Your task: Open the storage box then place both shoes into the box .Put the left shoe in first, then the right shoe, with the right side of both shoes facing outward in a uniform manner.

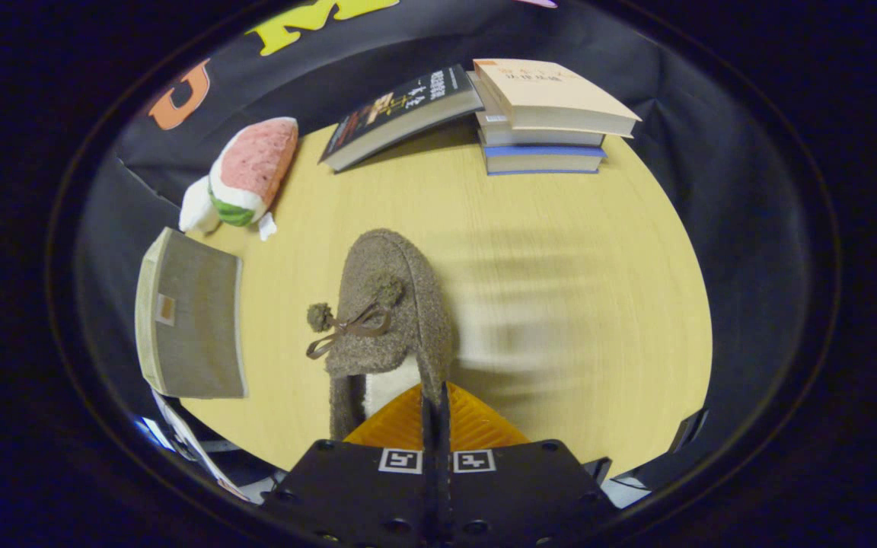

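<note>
Fuzzy brown shoe (389, 304) pinched at its heel-side collar by the gripper (435, 407), fingers closed tight on it, toe pointing away over the wooden worktop (575, 304). Left: grey storage box (191, 316). Beyond: watermelon plush (252, 171), stacked books (537, 114).

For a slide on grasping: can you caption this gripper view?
Tongs shut on the heel wall of a brown fuzzy shoe above the wooden table, storage box beside it.

Setting was a staged test booth: black cloth wall (712, 152) stood behind a pale wood table (560, 228); household props, stacked books (541, 114) and plush toy (248, 171), lay on that table.
</note>
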A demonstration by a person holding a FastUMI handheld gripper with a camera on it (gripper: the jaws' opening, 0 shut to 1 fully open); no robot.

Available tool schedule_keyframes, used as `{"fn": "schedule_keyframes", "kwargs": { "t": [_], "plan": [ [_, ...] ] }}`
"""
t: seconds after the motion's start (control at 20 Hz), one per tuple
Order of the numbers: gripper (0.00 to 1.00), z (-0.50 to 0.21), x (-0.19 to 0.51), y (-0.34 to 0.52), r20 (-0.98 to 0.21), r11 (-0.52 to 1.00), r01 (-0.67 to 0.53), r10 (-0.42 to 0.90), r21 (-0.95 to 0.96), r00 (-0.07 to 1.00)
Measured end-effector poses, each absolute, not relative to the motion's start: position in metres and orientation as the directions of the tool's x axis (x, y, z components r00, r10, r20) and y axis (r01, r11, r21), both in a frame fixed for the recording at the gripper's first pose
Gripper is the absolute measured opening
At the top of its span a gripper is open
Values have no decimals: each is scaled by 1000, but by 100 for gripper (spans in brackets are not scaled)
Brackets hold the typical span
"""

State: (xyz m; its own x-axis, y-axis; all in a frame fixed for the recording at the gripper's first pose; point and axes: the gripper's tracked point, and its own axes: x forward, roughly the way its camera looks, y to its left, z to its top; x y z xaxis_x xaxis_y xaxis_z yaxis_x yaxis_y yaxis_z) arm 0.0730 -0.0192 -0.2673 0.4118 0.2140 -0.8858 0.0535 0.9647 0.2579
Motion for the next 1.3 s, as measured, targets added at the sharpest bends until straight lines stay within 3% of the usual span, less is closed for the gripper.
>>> {"fn": "schedule_keyframes", "kwargs": {
  "t": [0.5,0.65,0.9,1.3],
  "plan": [
    [0,-118,60,129,-761,942,-85,314,325,568],
    [0,-98,55,195,-738,924,-137,370,358,565],
    [0,-108,63,290,-742,910,-165,407,381,532],
    [0,-179,83,361,-809,948,-89,307,305,501]
  ]
}}
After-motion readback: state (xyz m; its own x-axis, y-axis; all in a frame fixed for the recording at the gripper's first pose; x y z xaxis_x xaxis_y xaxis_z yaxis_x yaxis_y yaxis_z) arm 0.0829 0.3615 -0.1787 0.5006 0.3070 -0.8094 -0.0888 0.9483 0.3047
